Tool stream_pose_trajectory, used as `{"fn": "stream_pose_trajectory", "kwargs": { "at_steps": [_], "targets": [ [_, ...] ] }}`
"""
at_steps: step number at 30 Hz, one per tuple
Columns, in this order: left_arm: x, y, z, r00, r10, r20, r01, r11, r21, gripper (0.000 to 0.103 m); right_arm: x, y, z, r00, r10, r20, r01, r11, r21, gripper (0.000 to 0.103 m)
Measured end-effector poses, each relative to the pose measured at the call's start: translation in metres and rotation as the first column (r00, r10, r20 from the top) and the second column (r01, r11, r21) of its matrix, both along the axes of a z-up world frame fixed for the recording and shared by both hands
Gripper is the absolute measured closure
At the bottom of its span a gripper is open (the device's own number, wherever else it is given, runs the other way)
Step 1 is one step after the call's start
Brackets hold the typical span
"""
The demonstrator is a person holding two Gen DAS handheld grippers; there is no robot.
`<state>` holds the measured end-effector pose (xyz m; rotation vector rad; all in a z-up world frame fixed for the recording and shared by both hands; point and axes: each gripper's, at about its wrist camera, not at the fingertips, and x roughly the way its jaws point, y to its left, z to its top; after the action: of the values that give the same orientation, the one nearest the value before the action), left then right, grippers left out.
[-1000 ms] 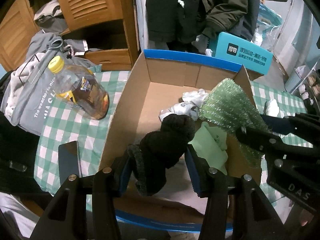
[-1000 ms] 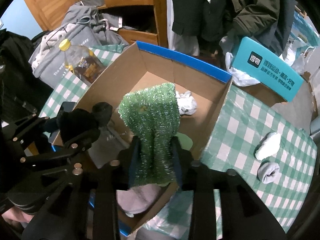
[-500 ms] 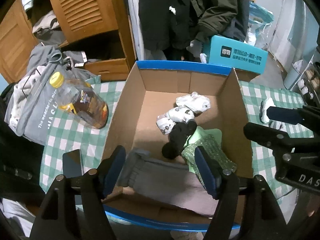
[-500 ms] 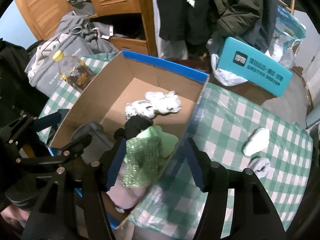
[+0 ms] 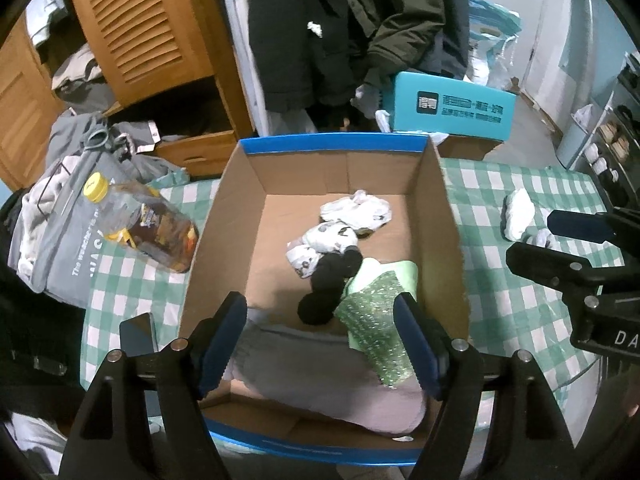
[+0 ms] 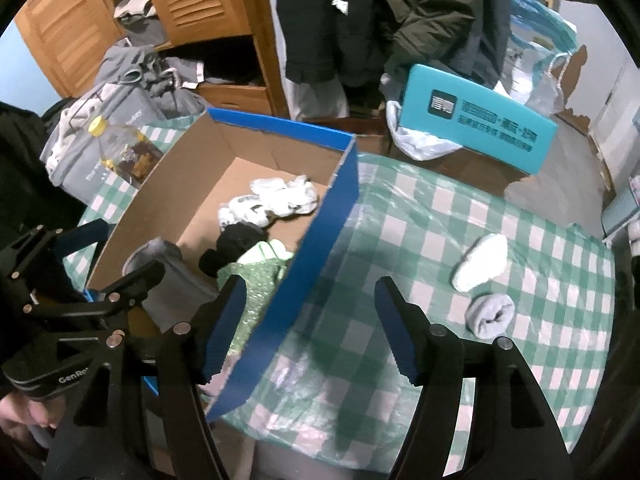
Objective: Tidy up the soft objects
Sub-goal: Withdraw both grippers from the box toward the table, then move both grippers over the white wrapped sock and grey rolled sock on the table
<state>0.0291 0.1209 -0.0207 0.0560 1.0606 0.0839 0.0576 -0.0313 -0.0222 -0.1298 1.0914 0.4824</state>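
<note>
Left wrist view: the left gripper (image 5: pixel 320 340) stands released at lower centre, its jaws having just been opening with nothing between them. In the cardboard box (image 5: pixel 224 240) at centre lie a black sock (image 5: pixel 332 280) and a green cloth (image 5: pixel 376 320).

Right wrist view: the right gripper (image 6: pixel 310 328) is likewise released, just opened, straddling the box's blue wall. A white sock (image 6: pixel 482 262) and grey sock (image 6: pixel 490 316) wait at right; reaching them could snag that wall and drag the box.
</note>
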Motion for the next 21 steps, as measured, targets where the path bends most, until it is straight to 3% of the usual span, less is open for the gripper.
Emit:
{"fn": "stream_pose_trajectory", "kwargs": {
  "at_steps": [21],
  "targets": [
    [0.005,-0.059,0.002,0.994,-0.104,-0.013,0.104,0.994,0.024,0.025,-0.001,-0.074,-0.010,0.993,-0.112,-0.022,0.112,0.994,-0.001,0.032]
  ]
}}
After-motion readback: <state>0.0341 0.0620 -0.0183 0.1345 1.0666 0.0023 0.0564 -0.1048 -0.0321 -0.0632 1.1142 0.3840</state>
